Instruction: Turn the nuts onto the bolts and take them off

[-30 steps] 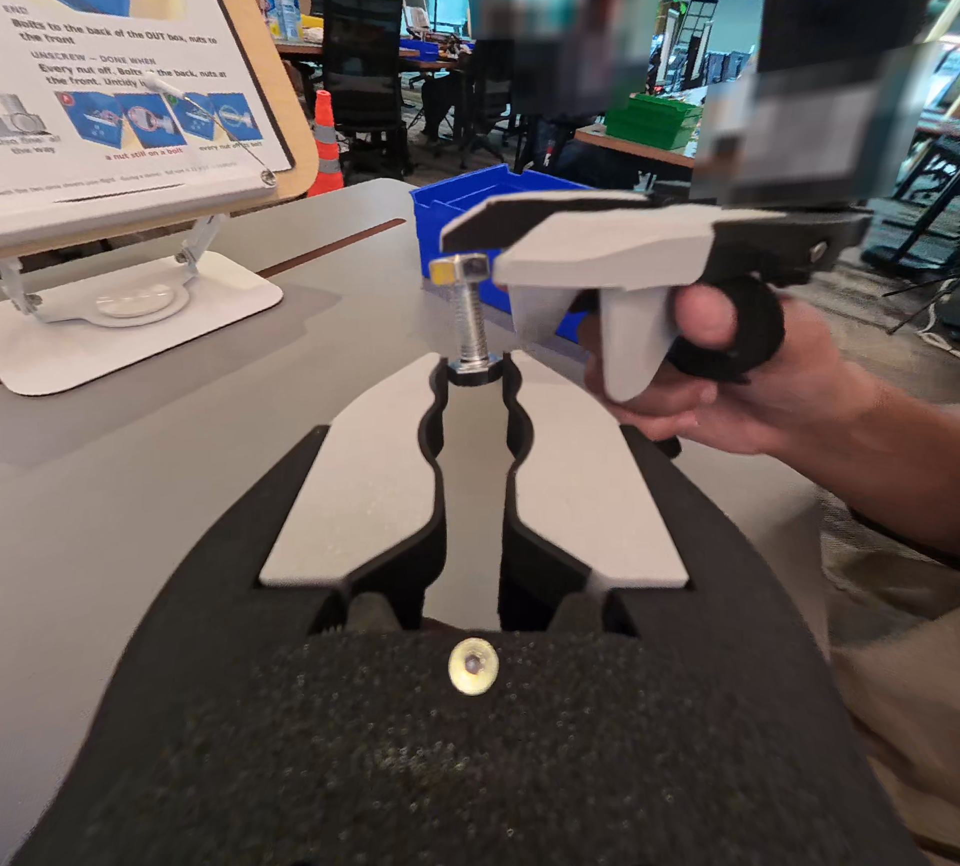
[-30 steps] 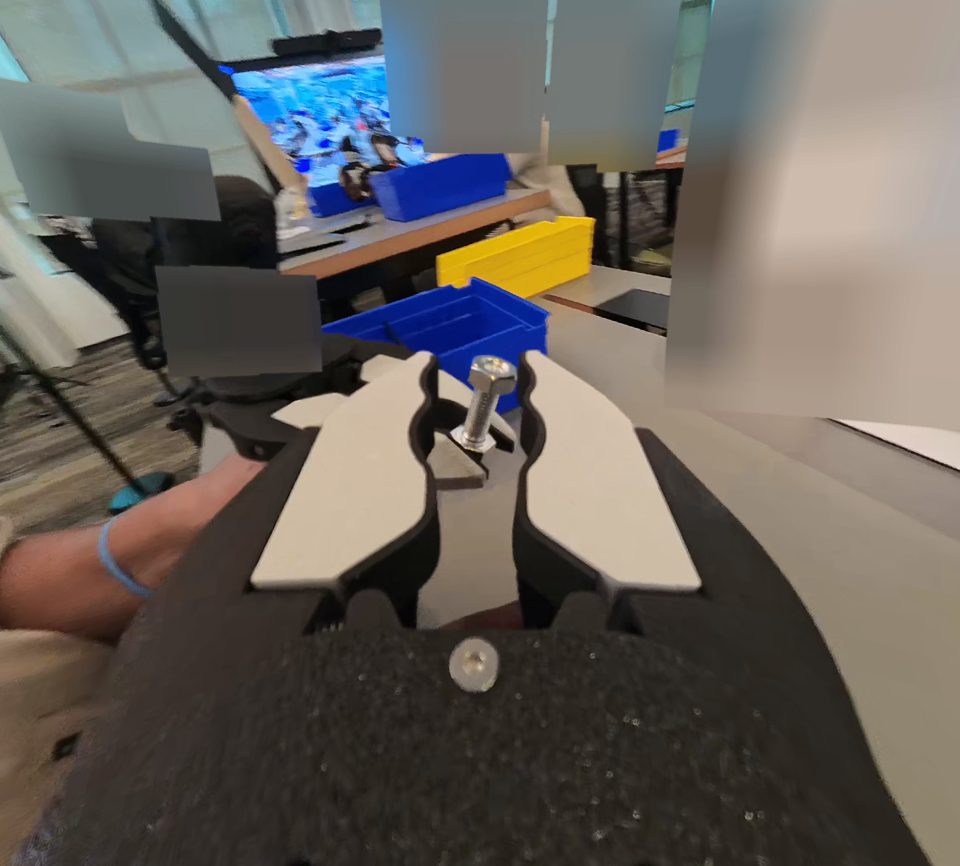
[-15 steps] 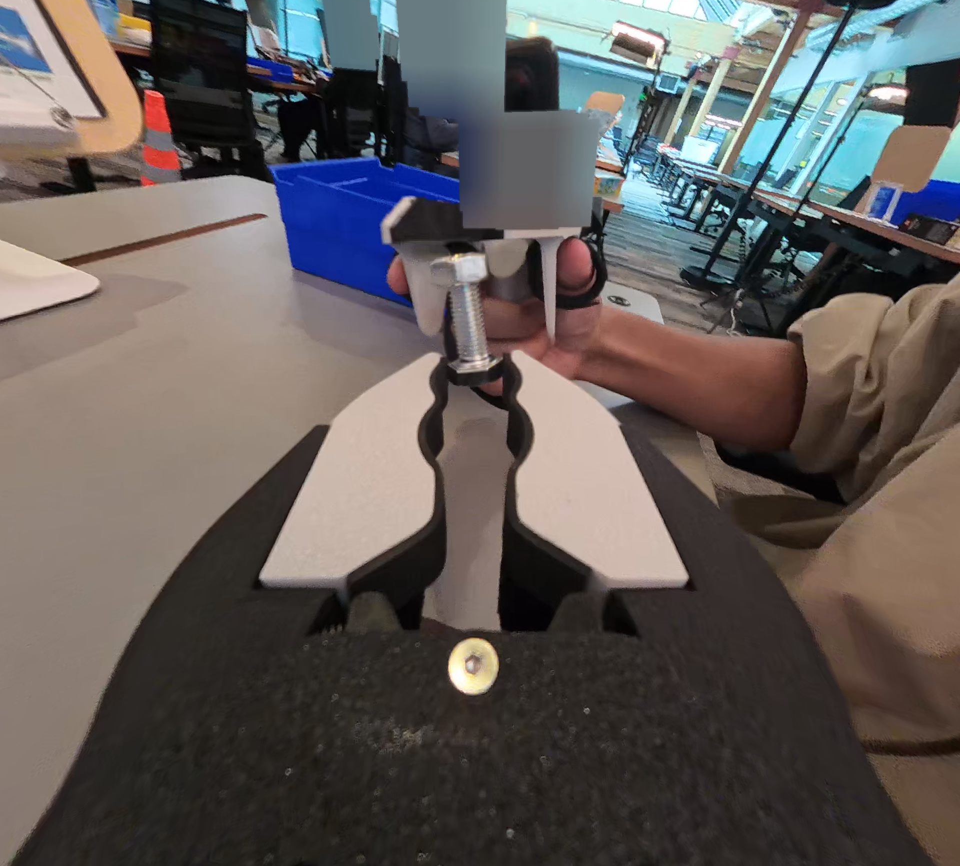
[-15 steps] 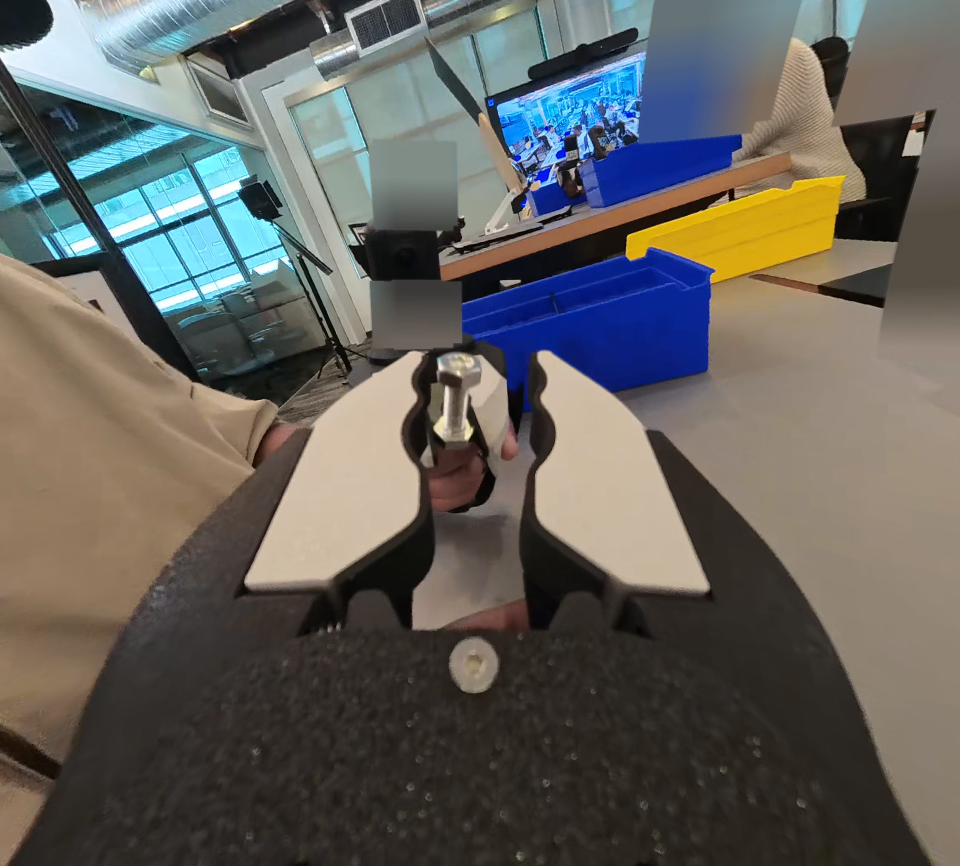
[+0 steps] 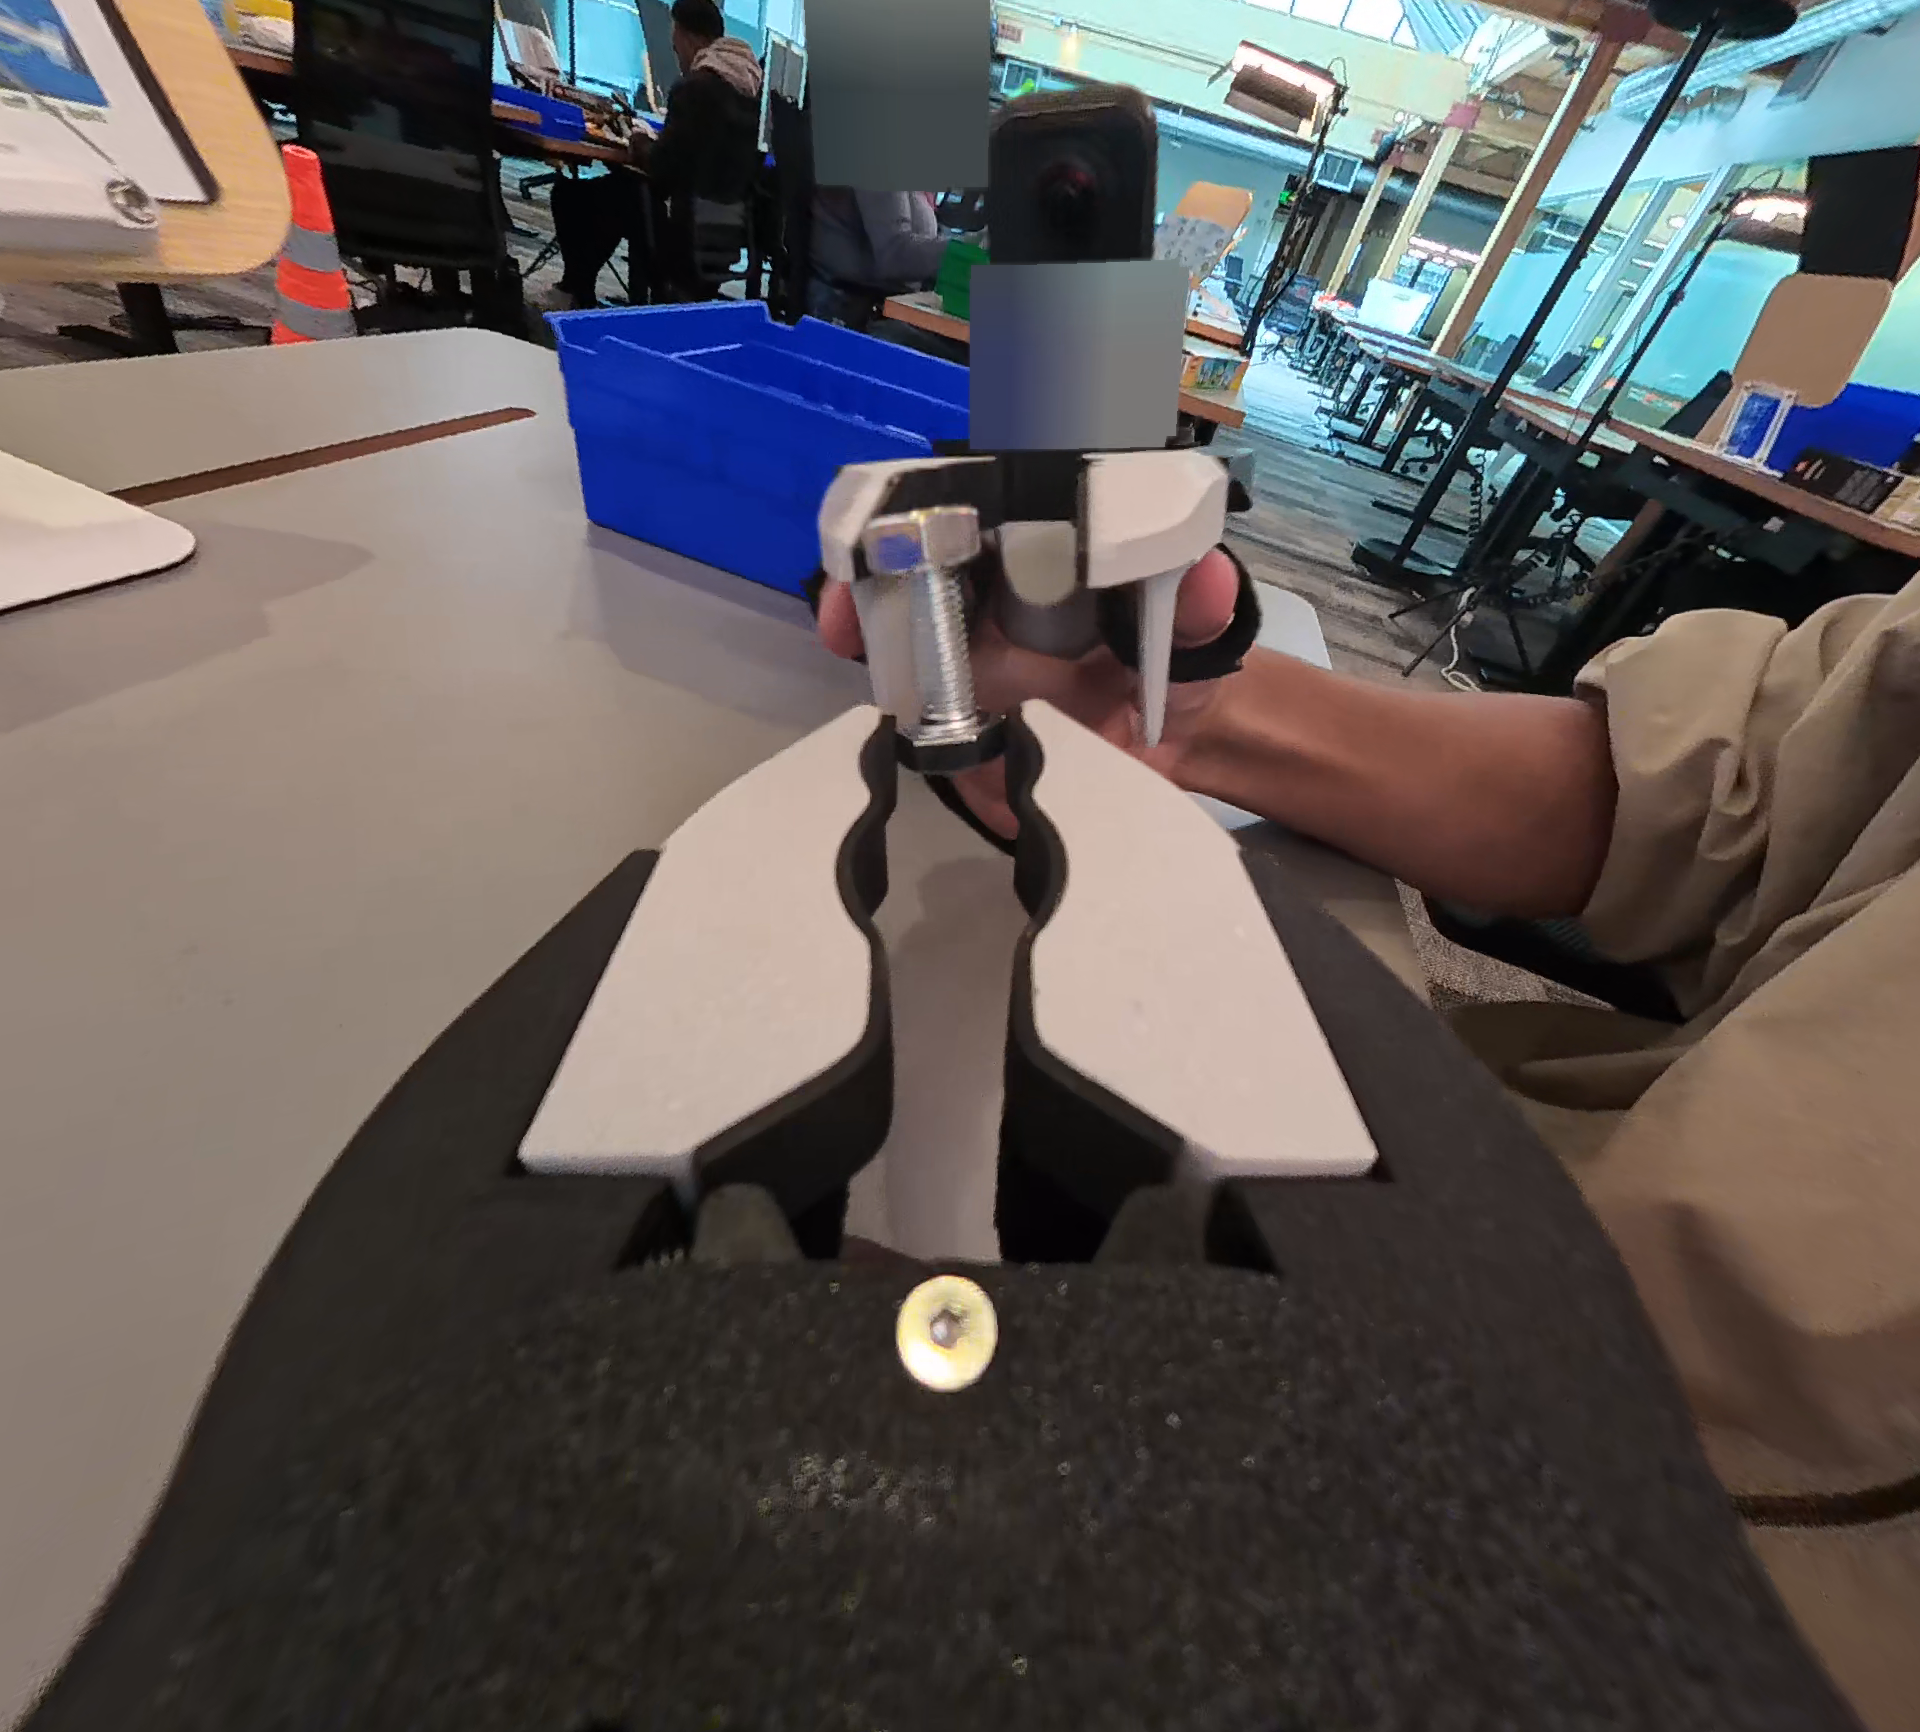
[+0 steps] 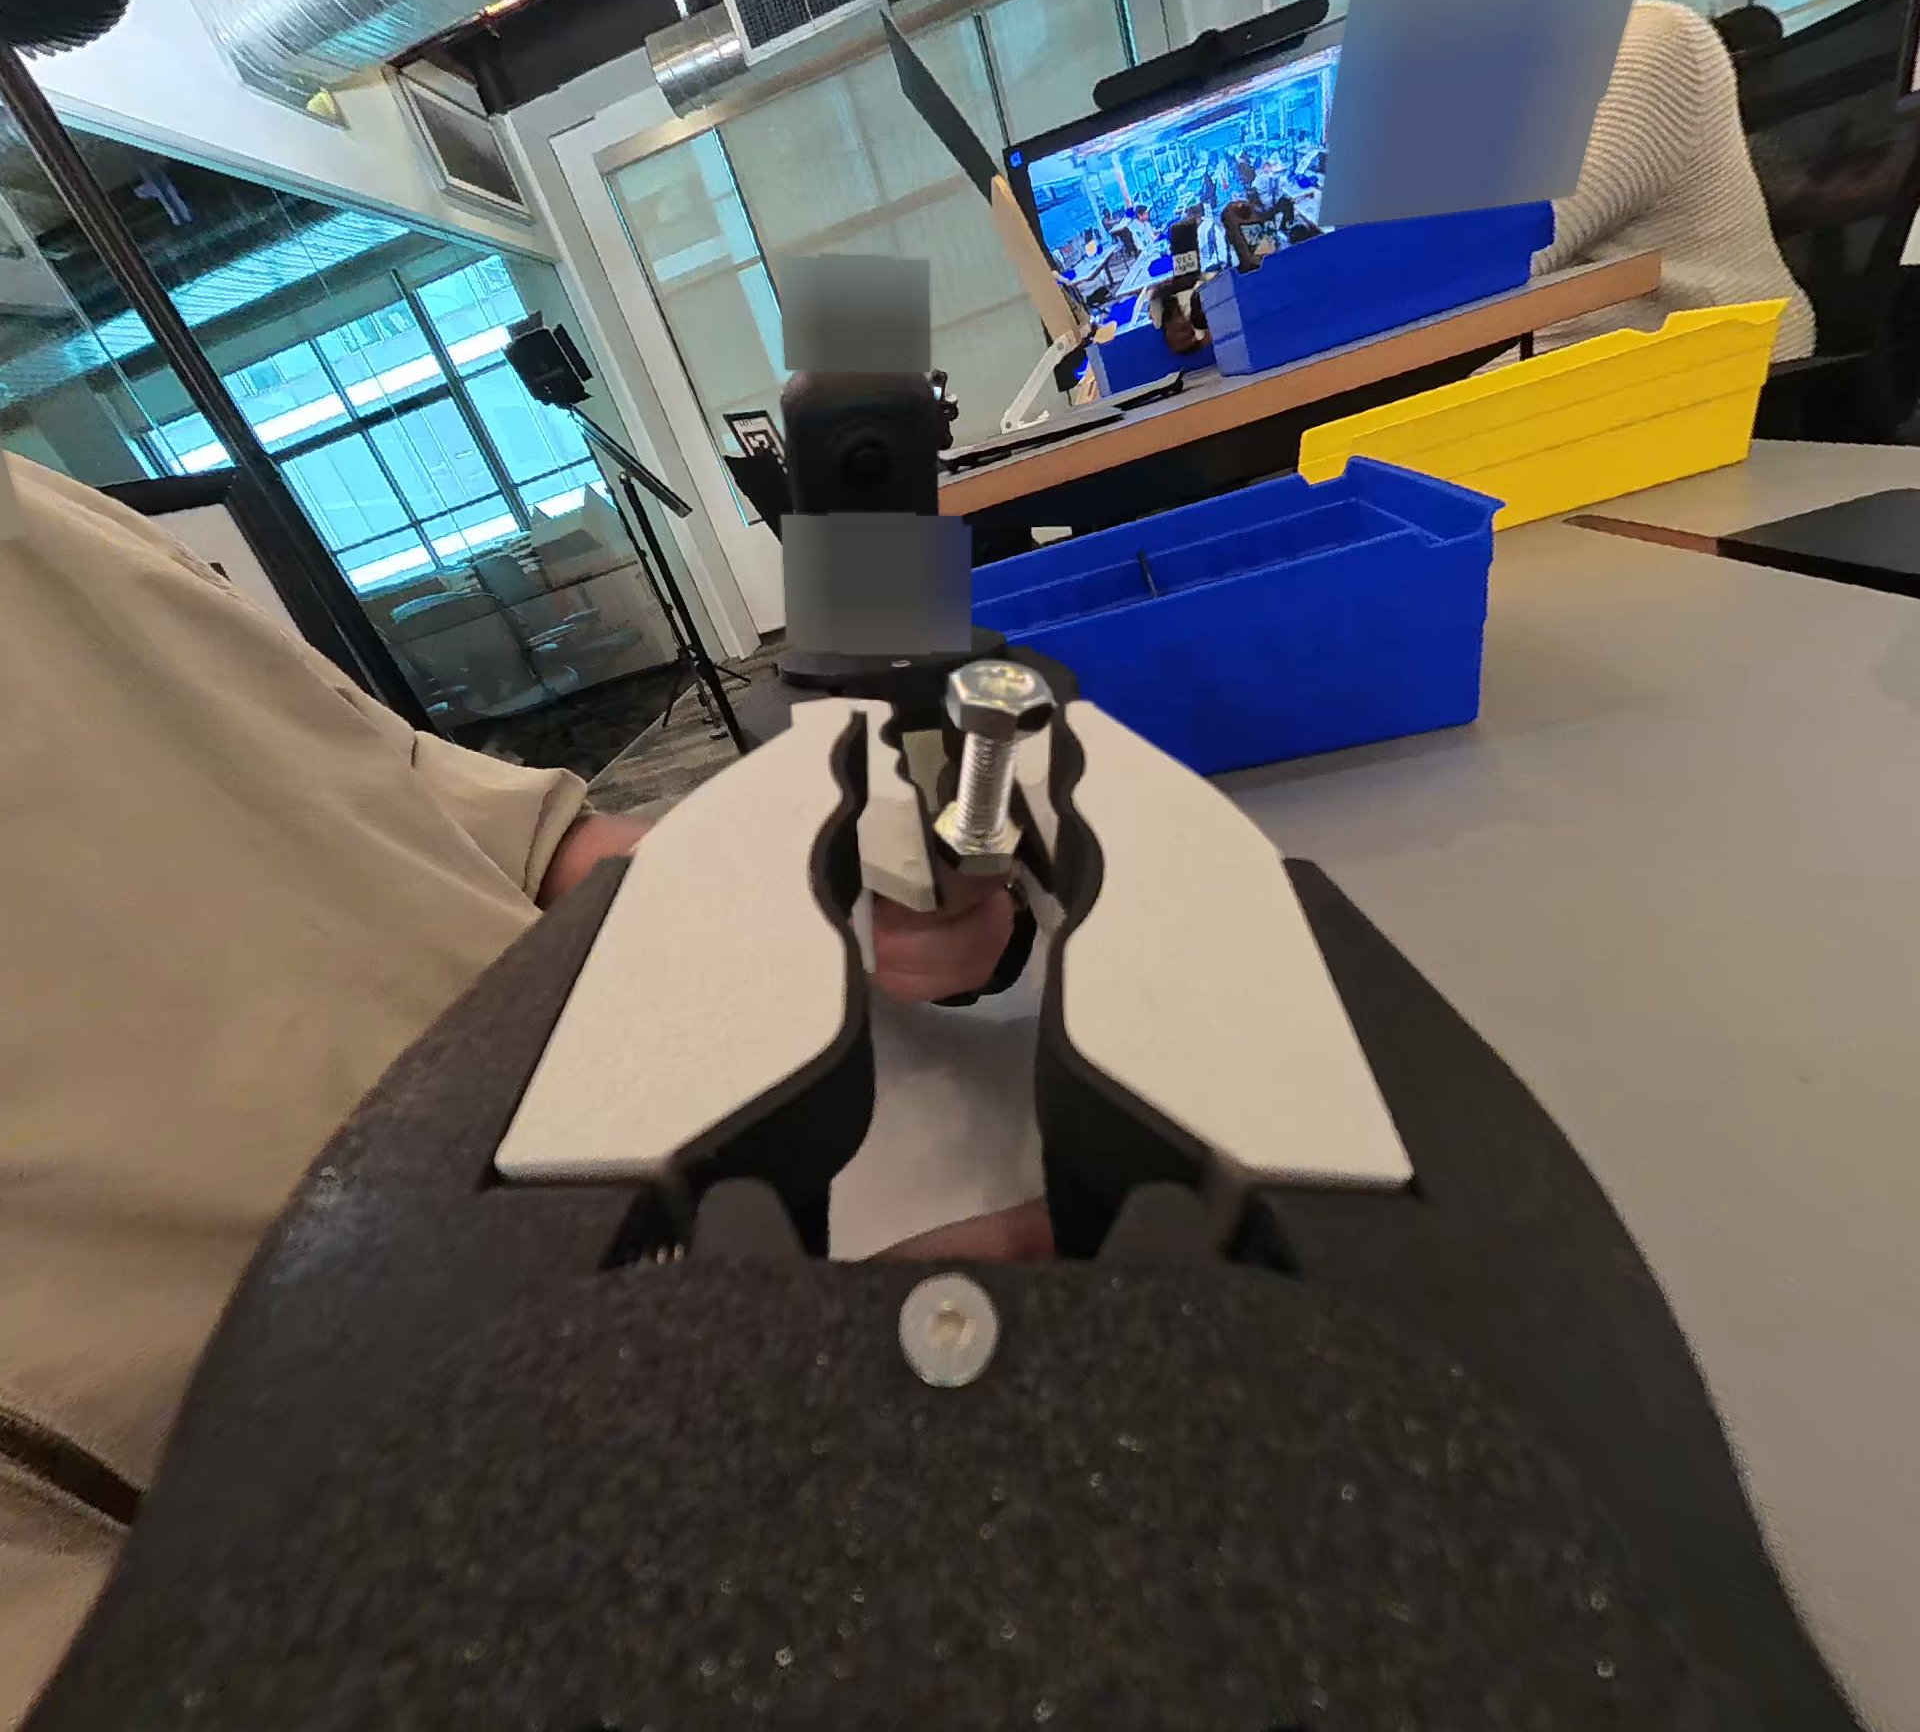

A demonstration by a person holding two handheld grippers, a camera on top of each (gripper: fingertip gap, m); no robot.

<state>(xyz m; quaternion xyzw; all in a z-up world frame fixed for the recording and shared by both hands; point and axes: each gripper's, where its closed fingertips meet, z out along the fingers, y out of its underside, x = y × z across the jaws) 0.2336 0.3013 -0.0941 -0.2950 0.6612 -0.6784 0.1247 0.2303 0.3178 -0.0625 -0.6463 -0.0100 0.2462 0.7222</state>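
Only the right wrist view is showing a yellow bin (image 6: 1548, 415) far beyond the blue bin (image 6: 1247, 633). The left gripper (image 5: 951, 752) is pinching the hex nut (image 5: 948, 735); the right gripper (image 6: 956, 737) is standing spread around the threaded steel bolt (image 6: 982, 778), not touching it

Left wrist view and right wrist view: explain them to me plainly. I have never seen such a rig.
There is no robot here. A person holds a two-finger gripper in each hand, and each gripper carries a camera that looks along its own fingers.

The left wrist view shows the left gripper shut on a nut, with a bolt standing up from the nut.

The right wrist view shows the right gripper open, its fingers on either side of the bolt's head without clamping it.

A blue bin sits on the grey table.
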